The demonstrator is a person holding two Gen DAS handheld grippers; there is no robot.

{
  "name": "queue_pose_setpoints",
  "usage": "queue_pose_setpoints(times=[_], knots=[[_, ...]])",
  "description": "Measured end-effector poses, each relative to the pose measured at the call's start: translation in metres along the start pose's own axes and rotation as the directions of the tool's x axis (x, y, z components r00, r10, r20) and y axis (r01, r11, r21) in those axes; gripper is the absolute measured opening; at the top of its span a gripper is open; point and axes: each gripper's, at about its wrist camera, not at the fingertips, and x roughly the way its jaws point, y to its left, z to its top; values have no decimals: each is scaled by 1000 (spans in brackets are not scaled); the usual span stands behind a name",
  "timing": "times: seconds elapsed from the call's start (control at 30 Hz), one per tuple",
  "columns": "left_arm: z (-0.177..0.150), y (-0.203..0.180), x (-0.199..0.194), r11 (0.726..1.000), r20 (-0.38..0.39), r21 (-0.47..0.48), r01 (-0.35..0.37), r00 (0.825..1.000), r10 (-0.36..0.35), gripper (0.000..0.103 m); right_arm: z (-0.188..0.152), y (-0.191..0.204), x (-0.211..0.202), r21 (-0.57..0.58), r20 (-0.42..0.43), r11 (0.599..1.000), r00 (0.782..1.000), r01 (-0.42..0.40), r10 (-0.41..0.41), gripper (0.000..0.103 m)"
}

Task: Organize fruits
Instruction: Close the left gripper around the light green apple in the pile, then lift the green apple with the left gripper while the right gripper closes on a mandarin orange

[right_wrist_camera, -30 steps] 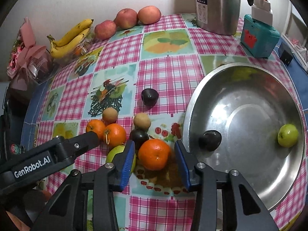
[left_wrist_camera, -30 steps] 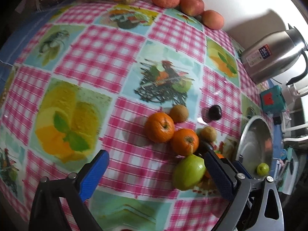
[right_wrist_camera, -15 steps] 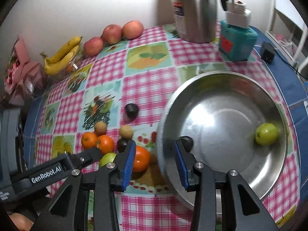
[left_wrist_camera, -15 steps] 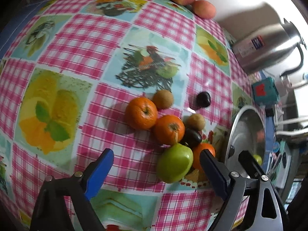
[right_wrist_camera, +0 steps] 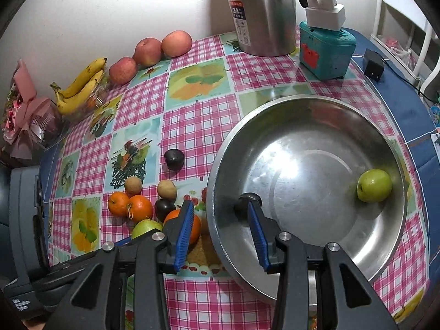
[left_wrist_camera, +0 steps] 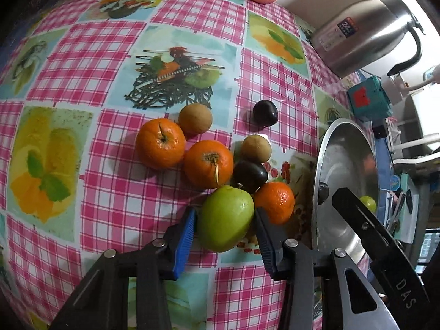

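Note:
My left gripper (left_wrist_camera: 224,224) has its blue pads closed against both sides of a green apple (left_wrist_camera: 225,218) that rests on the checked tablecloth. Next to it lie three oranges (left_wrist_camera: 208,163), two dark plums (left_wrist_camera: 249,175) and two brown fruits (left_wrist_camera: 195,118). My right gripper (right_wrist_camera: 220,228) is open and empty, raised over the near rim of the steel bowl (right_wrist_camera: 316,126). The bowl holds a second green apple (right_wrist_camera: 374,185) and a dark plum (right_wrist_camera: 242,202).
A steel kettle (right_wrist_camera: 261,13) and a teal box (right_wrist_camera: 326,52) stand at the back by the wall. Three red apples (right_wrist_camera: 148,52), bananas (right_wrist_camera: 79,85) and a pink bouquet (right_wrist_camera: 24,118) line the far left. A black adapter (right_wrist_camera: 373,64) lies at the right.
My left gripper moved forward and closed its pads around the green apple. My right gripper lifted off the orange, which stays on the cloth, and shifted right over the bowl's rim.

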Motion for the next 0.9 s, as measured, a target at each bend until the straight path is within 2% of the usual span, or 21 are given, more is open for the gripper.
queue_pose_setpoints(times=[0.3,0.43,0.6,0.73,0.9], knots=[[-3,9,-24,999,61,-29,26,998,-24,46,0,7,4,-12,-4,999,1000,-31,31,42],[2,20,-35,997,89,-72,39,996,-32,46,0,15,5,-48,-3,998,999,-43,43,42],[9,39,-59,991,169,-131,15,986,8,46,-3,27,8,-100,-9,993,998,-58,57,42],[10,52,-75,985,221,-171,33,975,6,45,-8,43,13,-165,-23,985,998,-53,50,42],[10,54,-76,983,231,-180,46,973,-3,46,-13,53,26,-220,-47,975,999,-14,3,42]])
